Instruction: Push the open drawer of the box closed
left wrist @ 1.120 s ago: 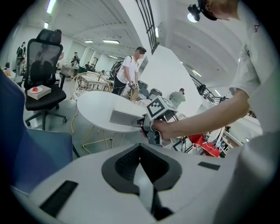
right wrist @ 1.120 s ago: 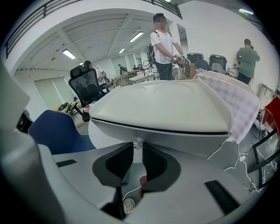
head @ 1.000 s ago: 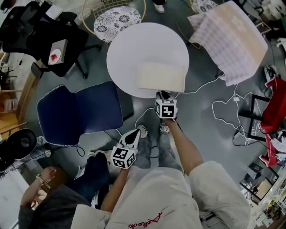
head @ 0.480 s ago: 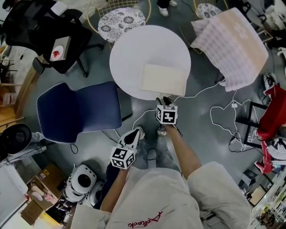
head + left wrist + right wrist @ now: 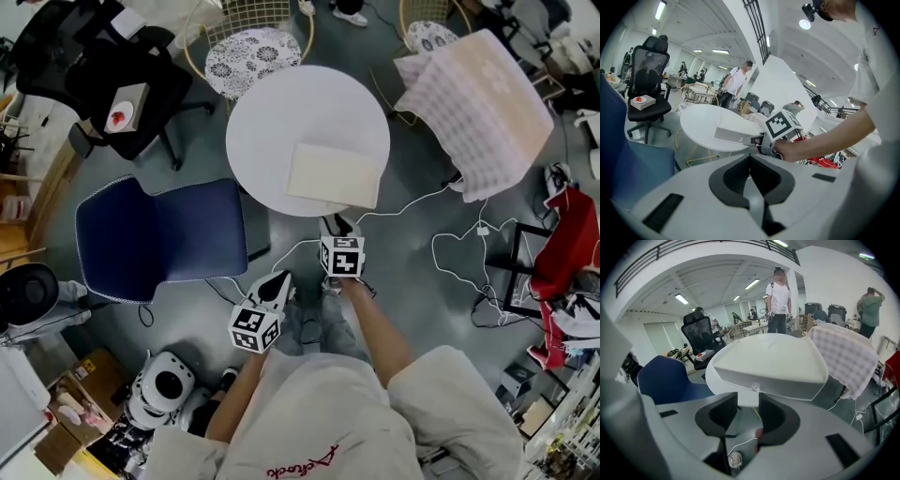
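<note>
A flat cream box (image 5: 335, 175) lies at the near edge of the round white table (image 5: 281, 112). In the right gripper view its drawer front (image 5: 787, 389) with a small clear knob (image 5: 754, 387) looks flush with the box (image 5: 768, 362). My right gripper (image 5: 335, 223) hangs just short of that front, open; its jaws have just been opening and nothing is between them (image 5: 748, 405). The left gripper (image 5: 278, 279) is held lower and nearer my body, away from the table, with its tips together (image 5: 750, 155). From there I see the box (image 5: 733, 133) and the right gripper (image 5: 753, 139).
A blue chair (image 5: 159, 239) stands left of the table, a black office chair (image 5: 122, 94) farther left, a patterned-cushion chair (image 5: 248, 47) behind. A checked cloth (image 5: 473, 98) drapes a chair at right. Cables (image 5: 459, 253) cross the floor. A white domed machine (image 5: 164, 389) sits lower left.
The right gripper has drawn back a little from the box front. The left gripper has hardly moved. A person crouching at lower left is out of view now.
</note>
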